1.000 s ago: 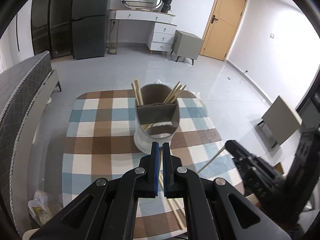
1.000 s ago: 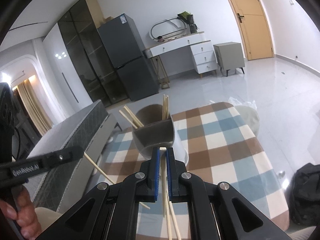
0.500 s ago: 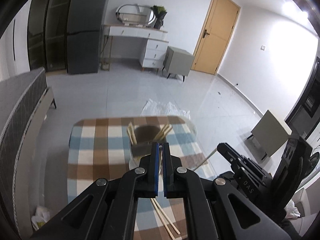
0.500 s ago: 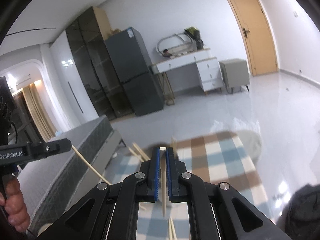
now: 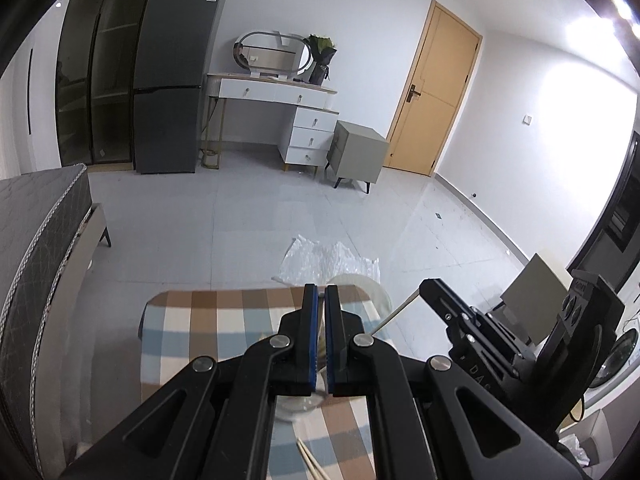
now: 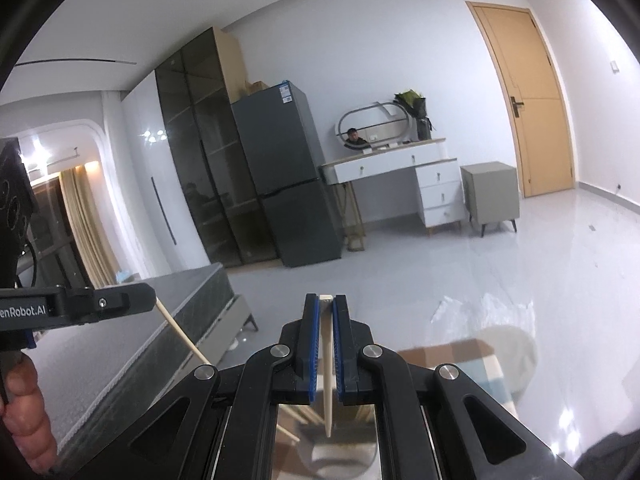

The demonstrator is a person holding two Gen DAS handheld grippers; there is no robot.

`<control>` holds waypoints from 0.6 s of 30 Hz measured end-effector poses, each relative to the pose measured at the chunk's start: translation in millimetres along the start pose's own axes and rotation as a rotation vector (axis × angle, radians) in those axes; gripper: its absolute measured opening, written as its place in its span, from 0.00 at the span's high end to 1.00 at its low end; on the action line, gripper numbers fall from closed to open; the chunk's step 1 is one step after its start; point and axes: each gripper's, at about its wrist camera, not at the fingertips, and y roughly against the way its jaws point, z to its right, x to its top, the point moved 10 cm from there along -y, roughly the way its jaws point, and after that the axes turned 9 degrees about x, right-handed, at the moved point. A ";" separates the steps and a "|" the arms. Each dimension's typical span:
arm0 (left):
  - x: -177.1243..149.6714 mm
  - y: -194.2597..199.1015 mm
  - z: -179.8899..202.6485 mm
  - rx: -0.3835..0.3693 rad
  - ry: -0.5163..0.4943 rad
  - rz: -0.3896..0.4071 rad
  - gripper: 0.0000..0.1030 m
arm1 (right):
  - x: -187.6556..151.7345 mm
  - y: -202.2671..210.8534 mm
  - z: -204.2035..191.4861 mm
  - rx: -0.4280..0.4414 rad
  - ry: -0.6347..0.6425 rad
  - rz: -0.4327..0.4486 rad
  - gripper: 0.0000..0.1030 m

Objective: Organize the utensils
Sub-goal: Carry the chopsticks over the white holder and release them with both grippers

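Right gripper, black with blue pads, is clenched on a pale wooden chopstick that runs upright between the pads, blunt end at the pad tips, thin end hanging toward 6 o'clock. Below it, between the gripper's arms, a blurred utensil holder shows, with more chopstick ends at 7 o'clock of the held one.

Left gripper, same build, is clamped on a second thin wooden chopstick: in the right wrist view the stick pokes out of its tip toward 4 o'clock. In the left wrist view the pads stand almost together, and the stick between them is hard to make out. The person's fingers wrap the left gripper's handle at 8 o'clock of the right wrist view.

In the left wrist view the right gripper sits at 3 o'clock with its chopstick sticking out toward 8 o'clock. Brown, blue and white checked tablecloth lies under both grippers; loose chopsticks lie on it at 6 o'clock.

Around: dark grey fridge at 11 o'clock, white dressing table with oval mirror at 12, grey nightstand, tan door at 1, crumpled clear plastic sheet on the floor just past the table, dark grey mattress at 9.
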 end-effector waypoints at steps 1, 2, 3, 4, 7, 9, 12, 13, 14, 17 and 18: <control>3.0 -6.5 -0.2 0.001 0.001 0.000 1.00 | 0.2 -3.1 1.5 0.002 -0.003 0.001 0.95; 4.0 -11.4 -0.2 -0.002 0.001 -0.001 1.00 | 0.6 -9.0 4.0 0.009 -0.011 0.002 0.95; 4.4 -17.4 0.7 -0.005 -0.005 0.000 1.00 | -0.8 -10.2 5.5 0.012 -0.014 0.001 0.95; 4.9 -22.5 0.4 0.002 -0.013 0.001 1.00 | -1.8 -14.2 8.4 0.010 -0.013 0.001 0.95; 2.1 -40.5 -2.4 0.006 -0.019 -0.010 1.00 | -8.7 -25.6 16.5 0.005 -0.018 -0.009 0.95; -1.7 -45.9 -3.8 0.003 -0.014 -0.022 1.00 | -16.0 -32.9 22.6 0.003 -0.033 -0.025 0.95; -13.1 -62.7 -8.2 0.003 -0.011 -0.056 1.00 | -27.9 -41.7 29.8 0.018 -0.058 -0.044 0.94; -16.6 -67.3 -9.6 0.004 -0.009 -0.066 1.00 | -31.3 -43.6 31.4 0.017 -0.056 -0.046 0.94; -20.3 -72.1 -10.9 0.005 -0.006 -0.079 1.00 | -35.0 -45.7 32.8 0.014 -0.051 -0.050 0.94; -27.2 -80.9 -14.0 0.009 -0.001 -0.108 1.00 | -45.2 -52.0 37.2 0.018 -0.048 -0.069 0.95; -30.8 -84.4 -15.7 0.002 0.003 -0.120 1.00 | -46.9 -54.1 39.1 0.020 -0.050 -0.076 0.94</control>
